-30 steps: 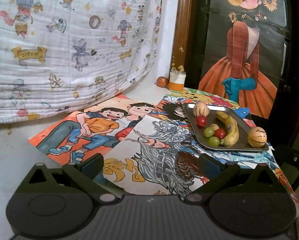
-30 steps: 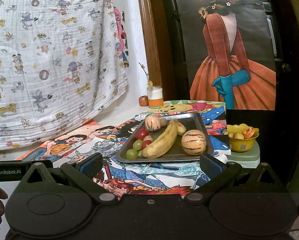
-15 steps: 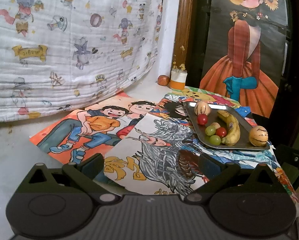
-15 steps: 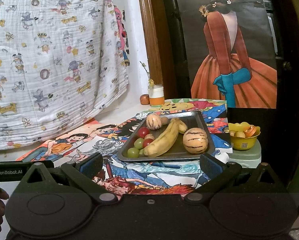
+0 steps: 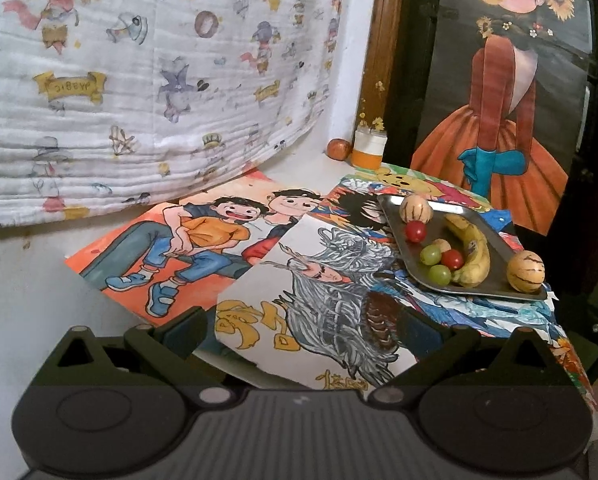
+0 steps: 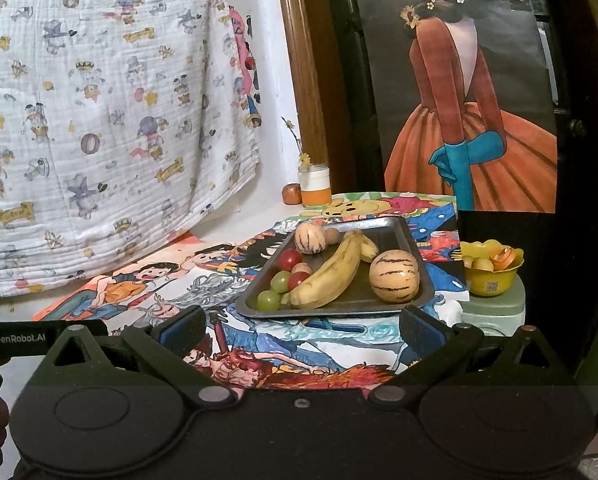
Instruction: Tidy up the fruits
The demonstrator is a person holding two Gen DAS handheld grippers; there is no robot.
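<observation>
Both grippers' jaws wide, empty; yellow bowl [image 6: 489, 276] just R of fruit tray [image 6: 395, 232], jar [image 6: 316, 186] behind.

**Two wrist views, one tray**

Left wrist view looks forward from the counter's near left, over cartoon posters, with the grey metal tray of fruit [image 5: 495, 236] well off to the right. Right wrist view sits nearer and faces the tray [image 6: 395, 230] almost head-on. Both share the tray, the printed white cloth [image 5: 139, 80] [image 6: 99, 120] and the orange-dress girl poster [image 5: 495, 120] [image 6: 459, 120].
</observation>
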